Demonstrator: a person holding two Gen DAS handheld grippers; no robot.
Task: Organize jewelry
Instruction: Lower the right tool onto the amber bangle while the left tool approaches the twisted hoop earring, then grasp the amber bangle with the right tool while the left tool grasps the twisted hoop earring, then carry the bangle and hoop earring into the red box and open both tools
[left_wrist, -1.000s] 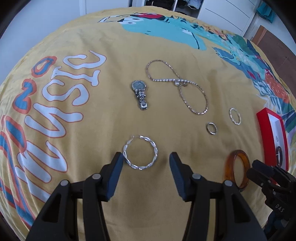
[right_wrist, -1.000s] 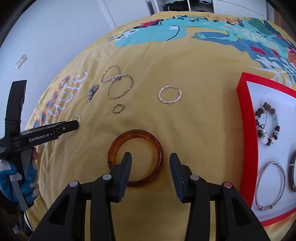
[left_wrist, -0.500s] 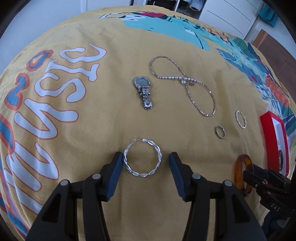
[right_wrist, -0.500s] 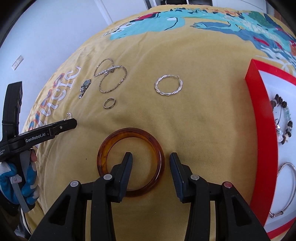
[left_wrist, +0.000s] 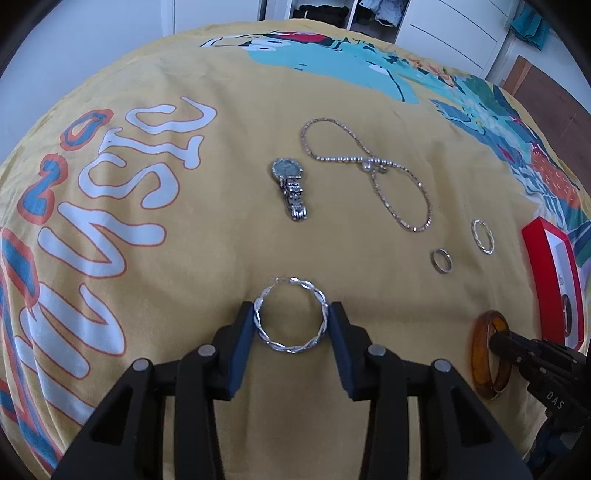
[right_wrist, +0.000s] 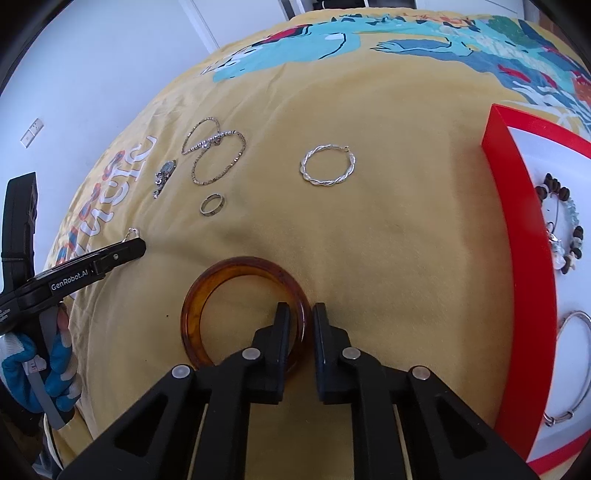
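Observation:
A silver twisted hoop (left_wrist: 291, 316) lies on the yellow printed cloth (left_wrist: 184, 258), between the fingers of my left gripper (left_wrist: 291, 317), whose pads touch its two sides. My right gripper (right_wrist: 300, 317) has closed on the right rim of an amber bangle (right_wrist: 221, 280), one finger inside the ring and one outside. The bangle (left_wrist: 487, 354) also shows in the left wrist view with the right gripper (left_wrist: 496, 341) on it. The red tray (right_wrist: 517, 258) with white lining stands at the right.
On the cloth lie a silver watch (left_wrist: 290, 188), a chain necklace (left_wrist: 369, 166), a small ring (left_wrist: 441, 260) and a second twisted hoop (right_wrist: 328, 170). The tray holds a beaded bracelet (right_wrist: 565, 229) and a silver bangle (right_wrist: 576, 365).
My left gripper moved forward and narrowed around the silver hoop. My right gripper moved onto the amber bangle and closed on its right rim.

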